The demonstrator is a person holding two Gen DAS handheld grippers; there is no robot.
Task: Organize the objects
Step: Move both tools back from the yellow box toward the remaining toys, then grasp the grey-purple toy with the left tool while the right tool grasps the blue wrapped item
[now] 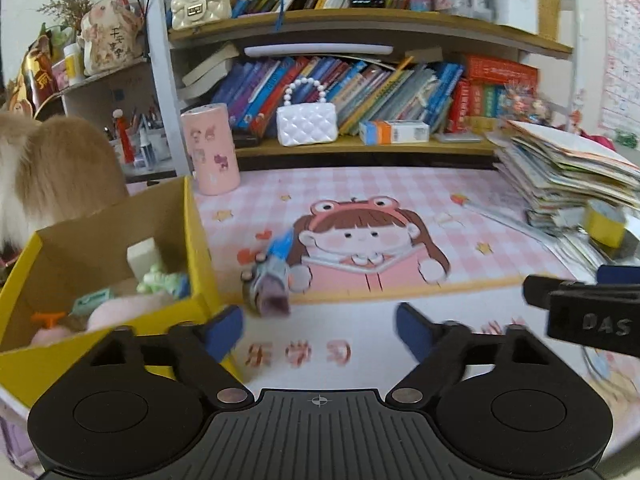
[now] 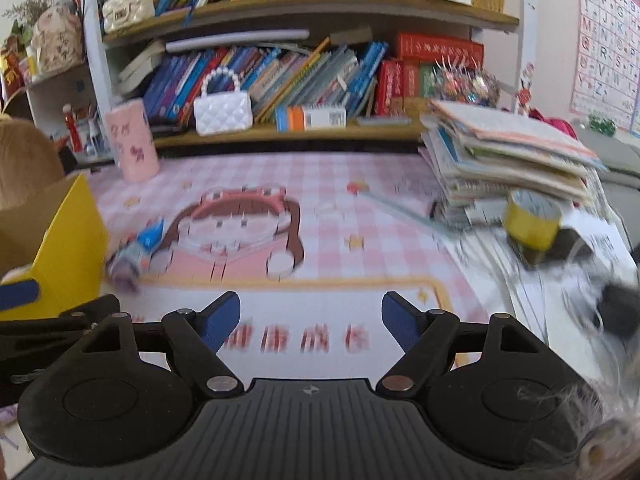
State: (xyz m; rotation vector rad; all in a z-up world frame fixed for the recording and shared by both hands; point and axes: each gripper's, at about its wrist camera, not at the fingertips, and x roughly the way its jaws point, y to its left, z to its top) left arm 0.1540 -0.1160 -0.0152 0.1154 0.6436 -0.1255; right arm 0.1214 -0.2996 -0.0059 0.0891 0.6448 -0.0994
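A small grey and blue toy (image 1: 269,280) lies on its side on the pink cartoon desk mat (image 1: 360,184), close to the right wall of a yellow cardboard box (image 1: 199,248). The box holds several soft toys and small items. My left gripper (image 1: 319,330) stands open just short of the toy, nothing between its blue pads. In the right wrist view the same toy (image 2: 136,254) lies at the left beside the box (image 2: 70,240). My right gripper (image 2: 312,316) hangs open over the mat's front, holding nothing.
A pink cylinder tin (image 1: 210,148) stands at the mat's back left. A tall leaning stack of books (image 2: 508,148) and a yellow tape roll (image 2: 532,222) crowd the right side. A white quilted handbag (image 1: 307,122) sits on the shelf behind. A furry plush (image 1: 48,168) is behind the box.
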